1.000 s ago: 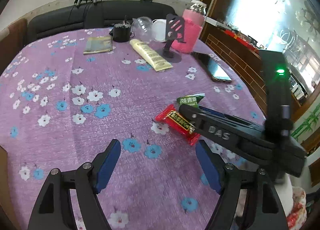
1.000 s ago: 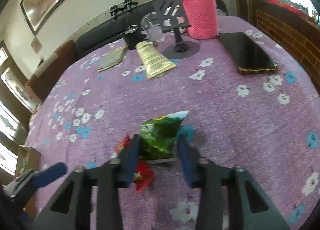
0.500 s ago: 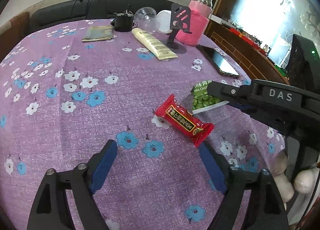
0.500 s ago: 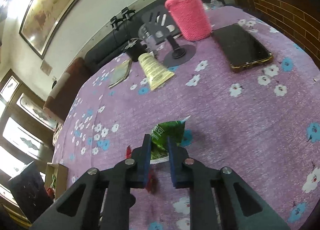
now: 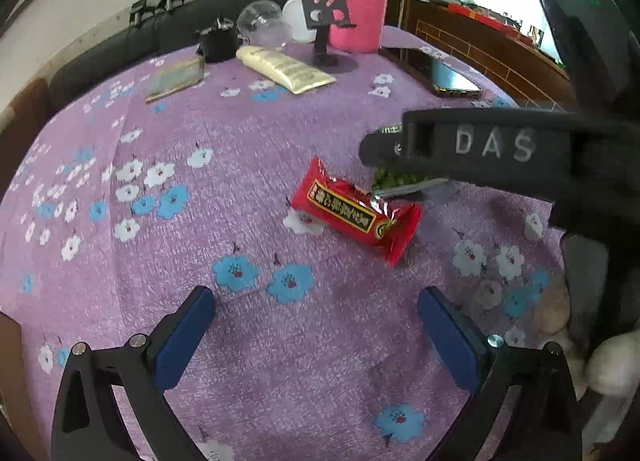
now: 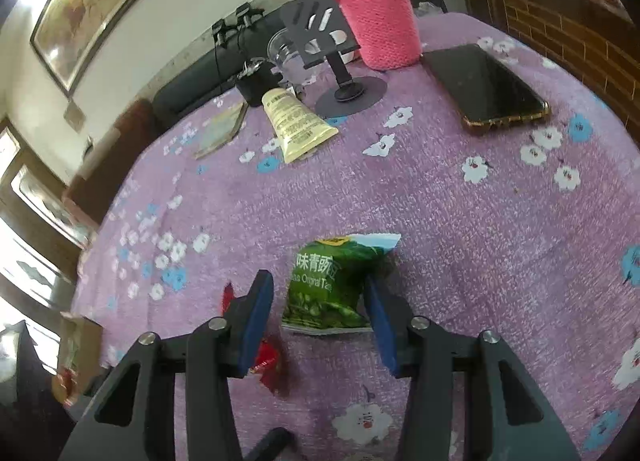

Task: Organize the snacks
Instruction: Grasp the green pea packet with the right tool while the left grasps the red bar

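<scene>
A: Right wrist view: the right gripper [image 6: 320,313] stands spread, its blue pads either side of the green pack [image 6: 334,287] on the purple cloth [image 6: 460,229]. The right-hand pad looks to touch the pack's edge; the other stands just clear.

B: So nothing is gripped?

A: Nothing. The left gripper [image 5: 316,335] is spread wide too, low over the cloth, with the red bar [image 5: 352,213] ahead of it and a little to its right, well apart from the pads.

B: How would the pack handle?

A: Light and soft, I judge: a puffed foil pouch that crumples under a pinch. The film looks slick, so a grip on the flat sealed end nearest the gripper, or across the pouch's middle, should hold better than a corner.

B: And the bar?

A: Stiffer in the body, with crimped ends; take it across its short width. It lies aslant, just beside the pack, its near end partly hidden under the right gripper's left finger.
</scene>
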The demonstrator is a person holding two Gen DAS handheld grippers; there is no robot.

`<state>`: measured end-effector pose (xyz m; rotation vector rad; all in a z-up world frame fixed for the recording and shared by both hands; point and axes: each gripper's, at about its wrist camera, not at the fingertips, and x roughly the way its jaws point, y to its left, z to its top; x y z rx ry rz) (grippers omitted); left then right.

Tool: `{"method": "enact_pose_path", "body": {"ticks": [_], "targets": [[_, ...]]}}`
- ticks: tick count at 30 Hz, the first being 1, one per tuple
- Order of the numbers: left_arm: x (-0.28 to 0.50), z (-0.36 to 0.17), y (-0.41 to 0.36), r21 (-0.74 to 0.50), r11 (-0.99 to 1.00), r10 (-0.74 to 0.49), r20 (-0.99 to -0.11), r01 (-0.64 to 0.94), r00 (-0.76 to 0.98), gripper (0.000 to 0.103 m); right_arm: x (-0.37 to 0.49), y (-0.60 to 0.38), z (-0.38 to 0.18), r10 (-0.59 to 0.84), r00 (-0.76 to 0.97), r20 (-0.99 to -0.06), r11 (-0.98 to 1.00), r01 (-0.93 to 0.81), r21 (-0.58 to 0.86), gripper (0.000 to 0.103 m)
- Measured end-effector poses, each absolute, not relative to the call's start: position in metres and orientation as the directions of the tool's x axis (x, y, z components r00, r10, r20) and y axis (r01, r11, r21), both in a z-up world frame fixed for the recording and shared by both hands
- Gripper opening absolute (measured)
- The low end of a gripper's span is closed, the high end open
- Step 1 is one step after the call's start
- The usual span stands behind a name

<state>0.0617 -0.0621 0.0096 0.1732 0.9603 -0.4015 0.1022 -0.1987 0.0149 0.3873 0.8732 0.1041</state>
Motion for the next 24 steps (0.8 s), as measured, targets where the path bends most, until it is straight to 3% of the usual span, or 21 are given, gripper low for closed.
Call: {"method": "enact_pose_path", "body": {"ticks": [5,7,9,11,19,24], "targets": [[0.063,0.010,-0.059,-0.035,0.917,-0.249,-0.829,0.398,0.501,0.102,0.102,-0.203,0.019,0.267,0.641,-0.720,0.918,0.058,0.392,0.022],[0.064,0.012,-0.056,-0.057,0.922,-0.255,-0.833,0.382,0.491,0.097,0.100,-0.208,0.023,0.280,0.648,-0.708,0.908,0.060,0.414,0.020],[0.068,0.019,-0.051,-0.128,0.917,-0.310,-0.826,0.379,0.470,0.069,0.099,-0.211,0.026,0.277,0.654,-0.704,0.906,0.067,0.419,0.019],[0.076,0.023,-0.047,-0.245,0.900,-0.390,-0.822,0.361,0.415,0.053,0.099,-0.214,0.027,0.282,0.651,-0.704,0.900,0.074,0.429,0.019],[0.099,0.023,-0.053,-0.380,0.874,-0.478,-0.784,0.304,0.396,0.053,0.096,-0.232,0.030,0.305,0.655,-0.692,0.867,0.111,0.487,0.017],[0.100,0.024,-0.059,-0.392,0.869,-0.489,-0.770,0.301,0.409,0.053,0.097,-0.242,0.022,0.330,0.633,-0.701,0.834,0.152,0.530,0.019]]}}
